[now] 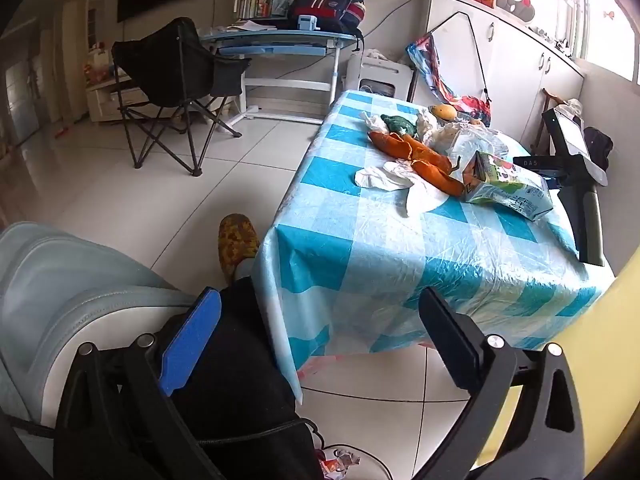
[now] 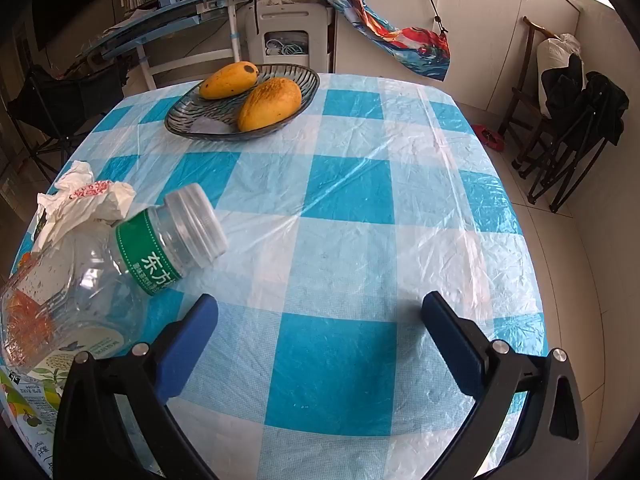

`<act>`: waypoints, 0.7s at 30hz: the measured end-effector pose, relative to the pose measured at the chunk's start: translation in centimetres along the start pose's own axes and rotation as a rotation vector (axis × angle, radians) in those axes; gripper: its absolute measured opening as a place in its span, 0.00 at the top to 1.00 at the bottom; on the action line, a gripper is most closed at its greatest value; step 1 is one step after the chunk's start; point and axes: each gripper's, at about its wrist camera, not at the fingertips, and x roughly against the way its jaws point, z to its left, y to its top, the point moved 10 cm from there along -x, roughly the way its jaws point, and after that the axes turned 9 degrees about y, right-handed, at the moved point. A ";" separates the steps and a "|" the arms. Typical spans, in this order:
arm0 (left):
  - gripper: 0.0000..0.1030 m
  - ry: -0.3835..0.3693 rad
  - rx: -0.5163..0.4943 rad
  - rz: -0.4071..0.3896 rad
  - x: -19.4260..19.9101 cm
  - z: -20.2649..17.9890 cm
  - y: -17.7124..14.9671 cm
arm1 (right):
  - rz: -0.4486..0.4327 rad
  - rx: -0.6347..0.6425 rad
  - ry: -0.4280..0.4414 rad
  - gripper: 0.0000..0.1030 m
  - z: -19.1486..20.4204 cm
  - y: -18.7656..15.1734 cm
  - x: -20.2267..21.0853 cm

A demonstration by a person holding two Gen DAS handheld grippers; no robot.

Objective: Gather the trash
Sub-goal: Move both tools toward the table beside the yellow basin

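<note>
In the left wrist view my left gripper (image 1: 320,312) is open and empty, held off the near corner of the table (image 1: 360,264), above my knee. On the table lie orange peels (image 1: 424,156), crumpled white tissue (image 1: 386,176), a drink carton (image 1: 508,184) on its side and a clear plastic bottle (image 1: 468,140). In the right wrist view my right gripper (image 2: 320,320) is open and empty over the tablecloth (image 2: 340,208). The empty bottle (image 2: 120,260), green-labelled, lies left of it, next to crumpled tissue (image 2: 84,204) and the carton (image 2: 32,400).
A glass dish (image 2: 192,116) holding two mangoes (image 2: 270,104) stands at the table's far side. A black folding chair (image 1: 168,80) and a blue desk (image 1: 280,40) stand beyond. My slippered foot (image 1: 238,240) is by the table. The other gripper's handle (image 1: 584,184) shows at right.
</note>
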 end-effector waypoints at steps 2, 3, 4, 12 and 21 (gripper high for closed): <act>0.07 -0.002 -0.002 0.009 0.0 0.1 -0.3 | 0.000 0.000 0.001 0.05 0.0 0.0 0.0; 0.07 -0.004 -0.003 0.010 0.0 0.2 -0.4 | 0.000 0.000 0.001 0.05 0.0 0.0 0.0; 0.07 0.006 -0.030 0.003 -0.2 -0.1 -0.7 | 0.000 0.000 0.001 0.05 0.0 0.0 0.0; 0.07 -0.002 -0.058 0.057 -0.9 -1.0 -0.7 | 0.002 0.000 0.000 0.05 0.0 0.0 0.0; 0.07 -0.004 -0.068 0.091 -1.7 -1.5 -0.6 | 0.000 0.000 0.001 0.05 0.0 0.0 0.0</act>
